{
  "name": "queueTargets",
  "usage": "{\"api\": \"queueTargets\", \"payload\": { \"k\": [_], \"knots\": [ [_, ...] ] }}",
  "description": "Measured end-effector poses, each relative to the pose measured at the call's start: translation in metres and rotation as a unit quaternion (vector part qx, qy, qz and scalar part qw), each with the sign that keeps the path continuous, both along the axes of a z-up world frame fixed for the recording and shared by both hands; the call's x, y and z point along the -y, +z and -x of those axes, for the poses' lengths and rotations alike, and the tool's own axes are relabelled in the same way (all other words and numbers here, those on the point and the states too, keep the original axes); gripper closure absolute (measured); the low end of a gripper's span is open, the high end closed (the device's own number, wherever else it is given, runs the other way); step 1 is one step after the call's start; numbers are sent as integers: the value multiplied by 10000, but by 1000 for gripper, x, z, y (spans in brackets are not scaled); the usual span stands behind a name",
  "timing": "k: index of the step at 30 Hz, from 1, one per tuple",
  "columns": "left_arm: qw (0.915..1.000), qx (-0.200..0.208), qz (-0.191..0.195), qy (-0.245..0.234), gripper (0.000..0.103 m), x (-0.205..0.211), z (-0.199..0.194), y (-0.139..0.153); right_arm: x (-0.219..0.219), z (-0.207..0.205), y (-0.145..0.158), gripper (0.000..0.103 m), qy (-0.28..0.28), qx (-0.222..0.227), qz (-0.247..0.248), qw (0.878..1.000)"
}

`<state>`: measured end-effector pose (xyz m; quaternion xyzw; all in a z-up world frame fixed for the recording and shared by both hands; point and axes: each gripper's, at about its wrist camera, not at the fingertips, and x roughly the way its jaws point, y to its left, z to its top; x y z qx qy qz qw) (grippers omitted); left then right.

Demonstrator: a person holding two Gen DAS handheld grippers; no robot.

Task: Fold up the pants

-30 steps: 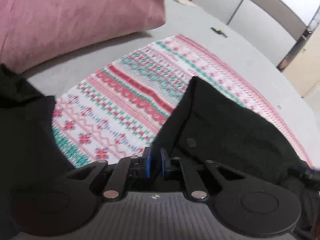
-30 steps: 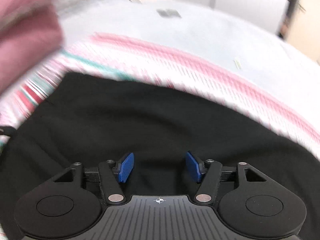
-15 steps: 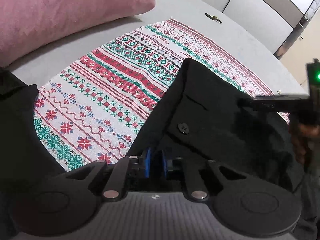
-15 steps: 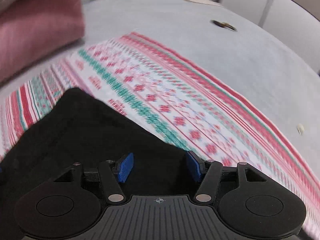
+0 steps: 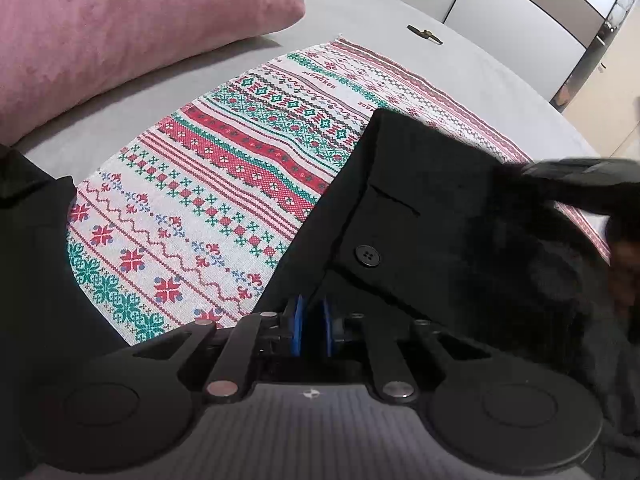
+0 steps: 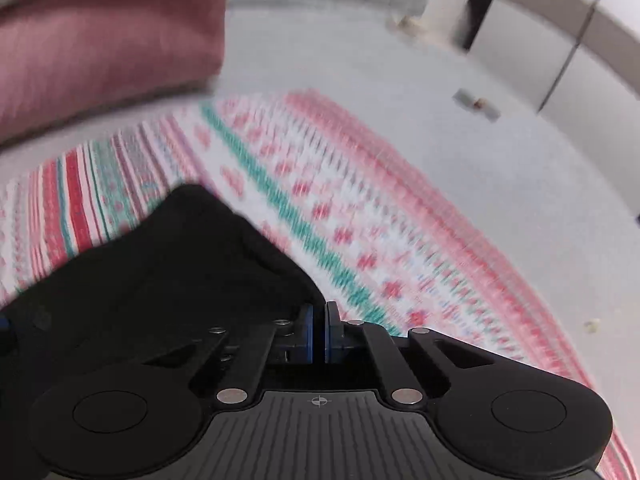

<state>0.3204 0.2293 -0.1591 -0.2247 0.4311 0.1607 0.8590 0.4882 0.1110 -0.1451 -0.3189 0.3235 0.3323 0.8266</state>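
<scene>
Both tongs are busy with the same garment right now! Left tongs (image 5: 311,330) have their blue pads pressed together on a dark edge of the black pants (image 5: 432,216), fabric pinched right between them. Right tongs (image 6: 319,332) are drawn together too, with the corner of the pants meeting the pads, so it looks like cloth is nipped there, though the picture is blurred and the pinch itself is hard to make out.

Where are the pants? Draped across the patterned cloth (image 5: 224,184), a white weave with red and green bands and snowflake motifs. From the left camera a button (image 5: 367,256) and a slit pocket show clearly on the raised panel, which tents up off the cloth toward the tongs. More black fabric lies at the left edge of that view. A blurred dark shape crosses in from the right of the left camera; I cannot tell exactly what it is.

Pink pillow (image 5: 120,28) sits behind the cloth on the grey bed (image 5: 480,68), and a small dark item (image 5: 425,35) lies well beyond.
</scene>
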Motion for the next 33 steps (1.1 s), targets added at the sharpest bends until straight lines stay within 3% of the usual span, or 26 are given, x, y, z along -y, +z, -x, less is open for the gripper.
{"api": "queueTargets", "payload": {
  "k": [4, 8, 10, 12, 14, 16, 17, 18, 20, 21, 23, 25, 27, 28, 31, 32, 33],
  "knots": [
    [9996, 6, -273, -6, 85, 4, 0, 2, 15, 36, 28, 99, 26, 316, -254, 9992],
    [9985, -52, -521, 134, 85, -2, -1, 3, 29, 74, 39, 99, 70, 738, -157, 9971],
    [9996, 53, -163, 208, 85, -10, 2, 5, 37, 96, 44, 99, 122, 939, -219, 9953],
    [9946, 507, 796, 428, 84, -28, 13, 14, 45, 122, 50, 99, 162, 1090, -328, 9934],
    [9791, 1088, 1641, 506, 72, -42, 29, 27, 50, 158, 54, 99, 226, 1329, -363, 9902],
    [9584, 1706, 2261, 345, 40, -50, 43, 38, 54, 190, 50, 99, 216, 1391, -427, 9891],
    [9469, 1986, 2519, 242, 15, -51, 49, 41, 55, 202, 46, 99, 202, 1358, -441, 9896],
    [9391, 2149, 2673, 191, 1, -51, 54, 42, 57, 216, 38, 99, 161, 1319, -428, 9902],
    [9276, 2269, 2967, 34, 0, -46, 58, 40, 57, 233, 21, 99, 3, 1268, -372, 9912],
    [9267, 2209, 3038, -92, 0, -41, 56, 39, 58, 237, 12, 99, -115, 1169, -372, 9924],
    [9390, 1880, 2862, -319, 0, -27, 51, 36, 61, 238, -3, 99, -474, 871, -543, 9936],
    [9619, 1280, 2367, -474, 0, -7, 41, 30, 66, 235, -11, 99, -799, 621, -845, 9913],
    [9708, 1045, 2126, -383, 0, 3, 36, 22, 71, 233, -13, 98, -1021, 475, -1110, 9874],
    [9724, 1006, 2069, -375, 4, 8, 32, 18, 73, 234, -13, 91, -1042, 330, -1199, 9868],
    [9827, 768, 1674, -216, 43, 14, 16, 9, 88, 229, -7, 87, -929, -135, -1360, 9862],
    [9858, 664, 1538, -133, 65, 15, 11, 5, 99, 225, -1, 83, -971, -194, -1454, 9844],
    [9863, 601, 1539, -4, 67, 11, 11, 1, 115, 219, 8, 79, -1142, -195, -1603, 9802]
  ]
}}
